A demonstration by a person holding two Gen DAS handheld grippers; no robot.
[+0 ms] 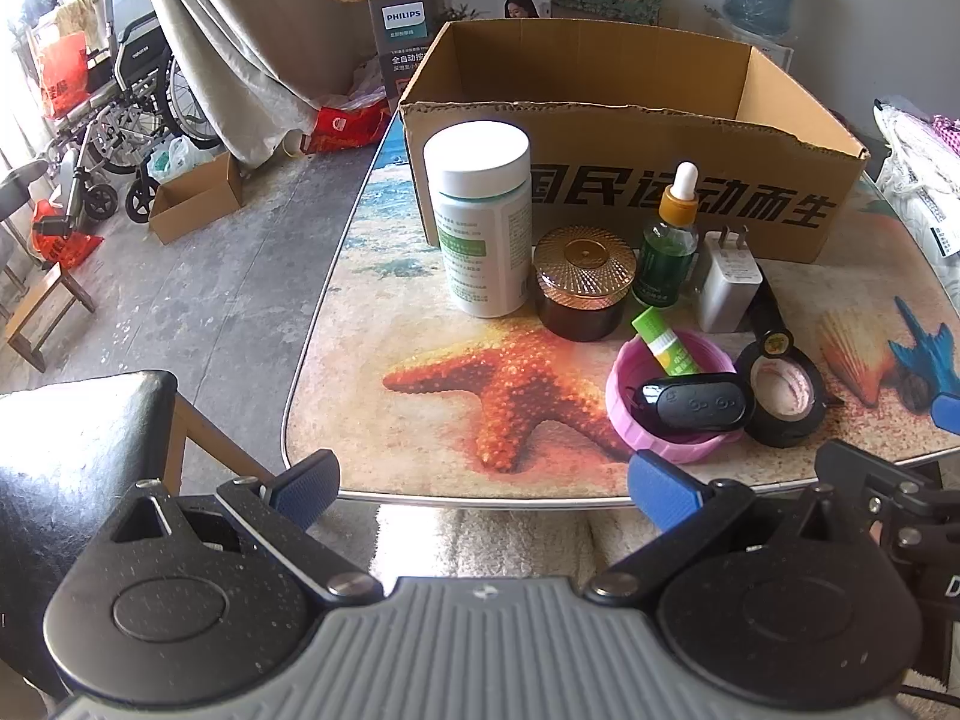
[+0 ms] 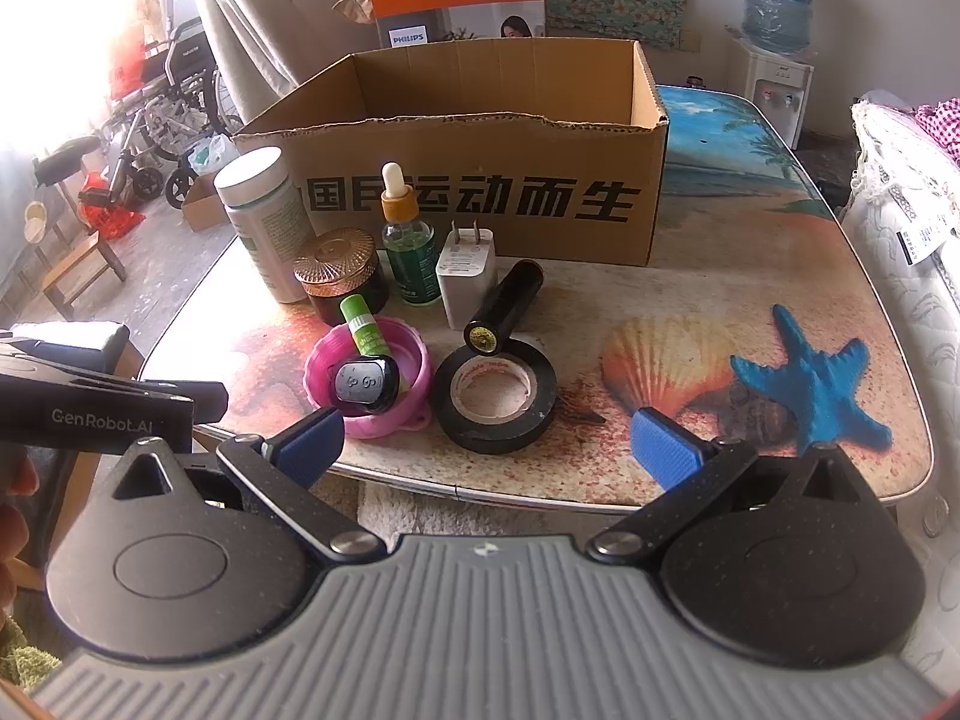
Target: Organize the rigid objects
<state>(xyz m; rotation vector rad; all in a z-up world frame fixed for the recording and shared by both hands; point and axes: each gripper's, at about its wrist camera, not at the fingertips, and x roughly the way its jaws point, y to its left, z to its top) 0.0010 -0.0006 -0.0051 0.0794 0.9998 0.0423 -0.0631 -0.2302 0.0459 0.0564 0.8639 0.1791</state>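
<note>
An open cardboard box [image 1: 630, 192] [image 2: 480, 204] stands at the back of the table. In front of it are a white pill bottle [image 1: 483, 222] [image 2: 264, 222], a gold-lidded dark jar [image 1: 582, 282] [image 2: 339, 276], a green dropper bottle [image 1: 666, 246] [image 2: 408, 246], a white charger plug [image 1: 726, 282] [image 2: 465, 276] and a black cylinder [image 2: 504, 309]. A pink lid [image 1: 630, 414] [image 2: 414, 372] holds a green stick [image 1: 666, 342] [image 2: 360, 318] and a black key fob [image 1: 696, 402] [image 2: 363, 387]. A black tape roll [image 1: 780, 396] [image 2: 495, 393] lies beside it. My left gripper [image 1: 483, 489] and right gripper [image 2: 486, 450] hang open at the near table edge, holding nothing.
The table [image 2: 750, 276] has a beach print with starfish and a shell. A dark stool [image 1: 72, 438] stands at its near left. A wheelchair [image 1: 132, 114], a small carton [image 1: 192, 198] and bags sit on the floor to the left. A bed [image 2: 912, 252] borders the right side.
</note>
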